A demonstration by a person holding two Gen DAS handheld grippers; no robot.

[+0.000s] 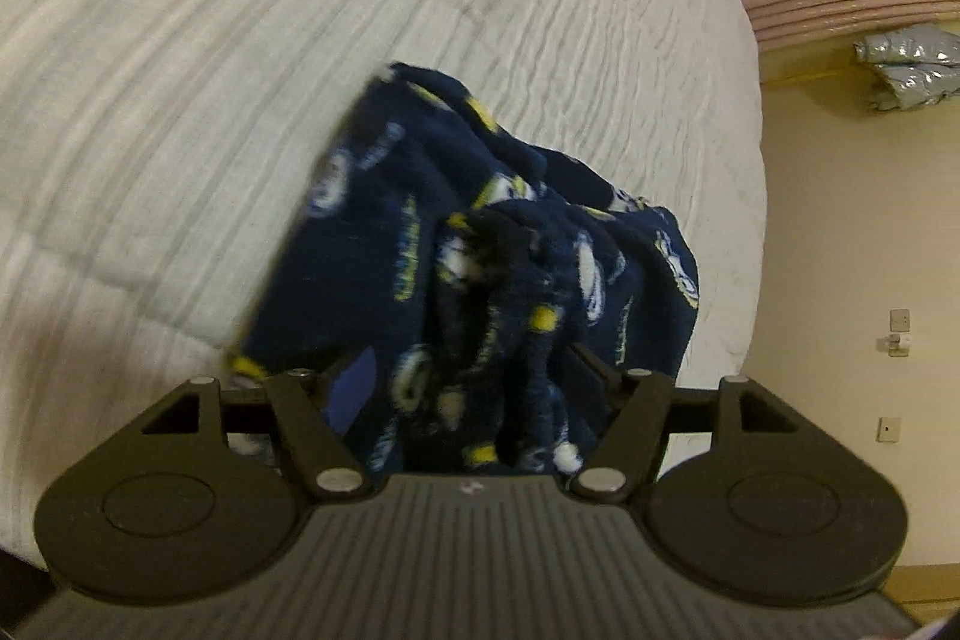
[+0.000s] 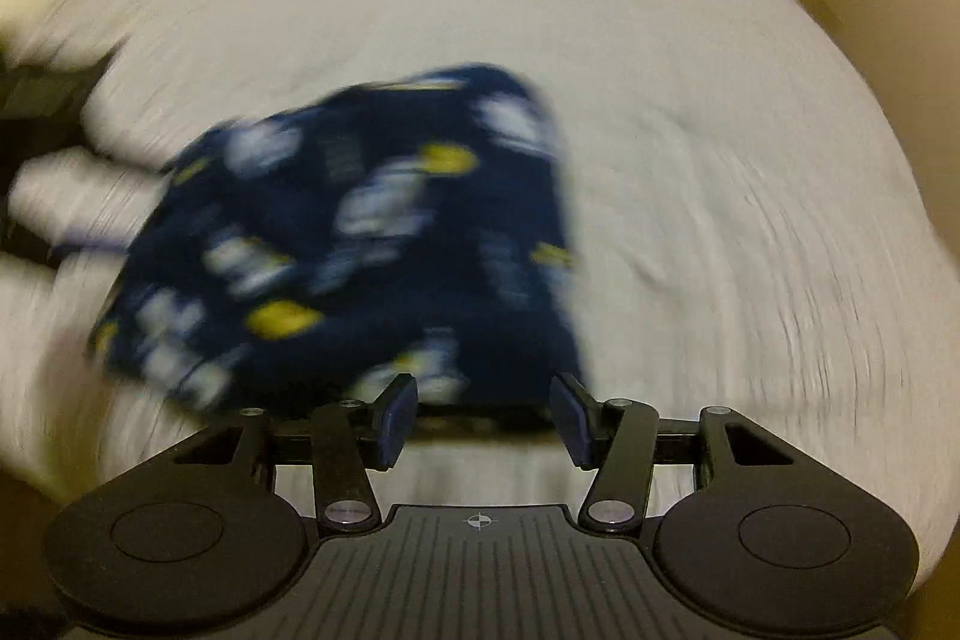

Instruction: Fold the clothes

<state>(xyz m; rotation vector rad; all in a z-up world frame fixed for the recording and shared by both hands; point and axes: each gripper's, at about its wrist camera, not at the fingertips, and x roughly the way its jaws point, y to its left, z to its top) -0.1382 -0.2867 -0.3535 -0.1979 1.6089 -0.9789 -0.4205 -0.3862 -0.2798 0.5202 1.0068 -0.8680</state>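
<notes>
The navy garment (image 1: 480,244), printed with yellow and white patches, lay in a rumpled heap near the edge of the bed (image 1: 300,10), on its ribbed white cover. It was nowhere near folded; I would put the job at its very start, the stage where the cloth has to be taken up and spread before any crease can be made.

The left tongs (image 1: 474,376) stood fairly wide, and a thick bunch of the fabric sat heaped up between them and over them. One blue pad (image 1: 354,388) showed on the near side, the other was buried under cloth. Whether the pads pressed on that bunch or it merely lay there, I could not tell.

The right tongs (image 2: 483,415) were about half open with nothing between their pads (image 2: 396,418); only the bed cover showed in the gap. The garment's near edge lay just beyond their tips. That view was badly smeared, so finer detail of the cloth was lost.

To my eye the next move called for finding a true edge or corner, not a random fistful. The right tongs would need to close on the near hem, and the two would have to draw apart to pull the heap flat on the bed.
</notes>
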